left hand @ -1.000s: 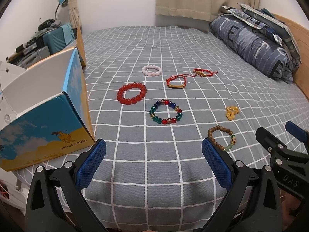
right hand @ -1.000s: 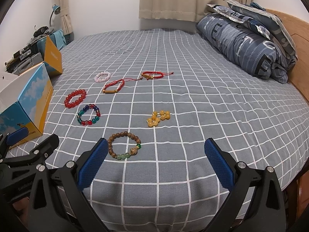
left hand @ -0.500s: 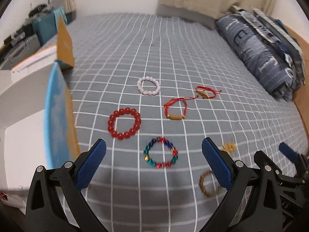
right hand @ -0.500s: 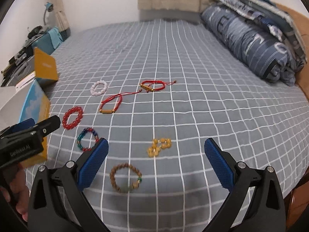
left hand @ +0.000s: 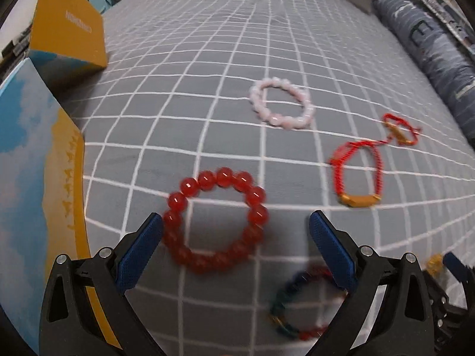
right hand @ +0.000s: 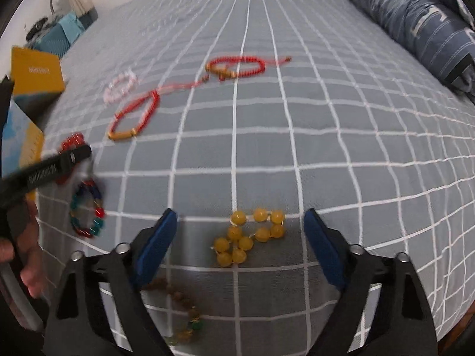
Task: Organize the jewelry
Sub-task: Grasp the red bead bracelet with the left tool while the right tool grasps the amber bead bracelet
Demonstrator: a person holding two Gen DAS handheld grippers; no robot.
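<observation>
A: Red bead bracelet point(left hand: 215, 222) lies on the bed point(left hand: 225, 44) between the left tool point(left hand: 236, 246) pads, which stand apart; nothing gripped.

B: Right tool point(right hand: 240, 237) has just been narrowing around the yellow beads point(right hand: 248, 237), untouched. Nothing boxed yet.

You can make out white lettering on the orange cardboard box flap point(left hand: 69, 22) (mirrored, too blurred to read); nothing else is legible.

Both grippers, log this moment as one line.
left gripper: open, over red bead bracelet | right gripper: closing, around yellow bead bracelet, not gripped
</observation>
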